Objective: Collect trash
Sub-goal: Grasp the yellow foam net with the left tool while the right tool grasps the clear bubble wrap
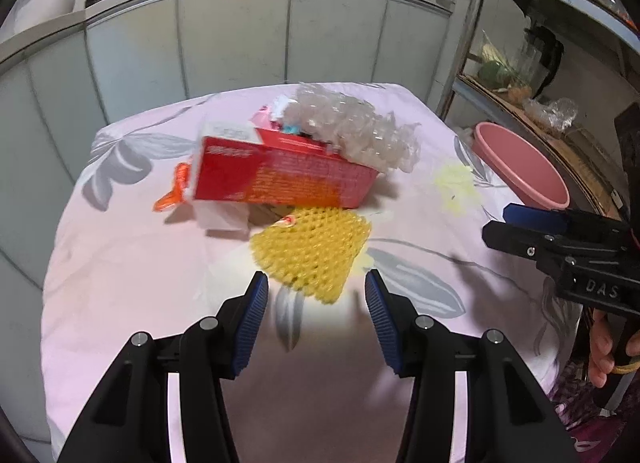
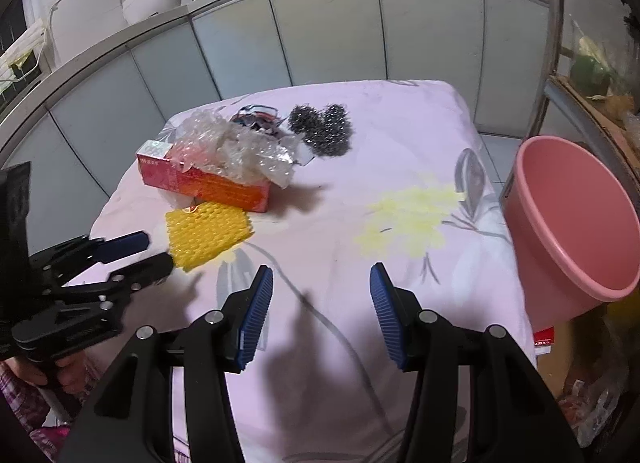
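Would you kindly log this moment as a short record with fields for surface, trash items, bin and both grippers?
surface: table under a pink floral cloth
trash: yellow foam net; red carton behind it; bubble wrap on the carton; steel wool farther back
bin: pink bucket, at the table's right edge
left gripper: open, at the net's near edge
right gripper: open, over bare cloth

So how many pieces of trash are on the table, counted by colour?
Red: 1, the box
Yellow: 1, the foam net
Clear: 1, the bubble wrap
Dark grey: 1, the scrubber clump
Orange: 1, the wrapper
Shiny mixed: 1, the wrapper
Total: 6
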### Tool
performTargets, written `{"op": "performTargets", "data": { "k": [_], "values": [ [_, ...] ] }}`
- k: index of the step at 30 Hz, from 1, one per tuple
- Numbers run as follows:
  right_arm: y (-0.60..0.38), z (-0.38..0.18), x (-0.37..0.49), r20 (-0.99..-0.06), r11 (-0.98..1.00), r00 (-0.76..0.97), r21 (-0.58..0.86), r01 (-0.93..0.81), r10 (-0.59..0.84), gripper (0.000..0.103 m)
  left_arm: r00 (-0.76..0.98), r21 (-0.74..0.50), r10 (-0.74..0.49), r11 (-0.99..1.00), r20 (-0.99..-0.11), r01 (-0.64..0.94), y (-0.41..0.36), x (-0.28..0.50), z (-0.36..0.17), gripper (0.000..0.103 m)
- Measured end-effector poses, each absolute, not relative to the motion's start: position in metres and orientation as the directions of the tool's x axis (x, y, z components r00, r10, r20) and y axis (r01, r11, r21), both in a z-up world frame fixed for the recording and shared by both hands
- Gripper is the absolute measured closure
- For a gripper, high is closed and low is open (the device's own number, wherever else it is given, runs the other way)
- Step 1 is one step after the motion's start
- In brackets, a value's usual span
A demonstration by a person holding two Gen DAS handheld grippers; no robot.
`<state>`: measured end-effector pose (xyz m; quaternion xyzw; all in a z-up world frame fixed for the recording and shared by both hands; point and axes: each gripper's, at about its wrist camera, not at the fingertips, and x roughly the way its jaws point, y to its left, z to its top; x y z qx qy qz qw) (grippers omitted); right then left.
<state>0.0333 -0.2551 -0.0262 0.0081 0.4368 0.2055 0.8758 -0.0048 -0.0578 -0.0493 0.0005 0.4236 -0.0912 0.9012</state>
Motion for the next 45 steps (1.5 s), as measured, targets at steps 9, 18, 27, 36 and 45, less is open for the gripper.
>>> {"op": "performTargets", "data": {
  "k": [9, 18, 27, 36, 45],
  "values": [
    [-0.232, 0.006, 0.047, -0.708, 0.861, 0.538, 0.199, -0.469, 0.457, 0.052, 0.582, -0.043, -0.135, 0.985, -0.802, 0.169, -0.069, 0.024, -0.068, 0.054],
    [-0.198, 0.01, 0.077, -0.724, 0.83, 0.501, 0.178, -0.528, 0.474, 0.048, 0.61, -0.041, -0.101, 0.993, -0.786, 0.112, -0.056, 0.022, -0.069, 0.095],
    [-0.18, 0.001, 0.109, -0.73, 0.788, 0.435, 0.227, -0.573, 0.527, 0.036, 0.621, -0.079, -0.101, 0.995, -0.777, 0.063, -0.04, 0.012, -0.054, 0.097],
    [-0.166, -0.008, 0.106, -0.72, 0.742, 0.398, 0.238, -0.627, 0.568, 0.046, 0.637, -0.081, -0.082, 0.996, -0.766, 0.03, -0.029, 0.003, -0.044, 0.097],
    [-0.175, 0.012, 0.079, -0.679, 0.735, 0.437, 0.226, -0.639, 0.59, 0.061, 0.663, -0.069, -0.057, 0.998, -0.746, 0.009, -0.03, -0.003, -0.03, 0.097]
  ]
}}
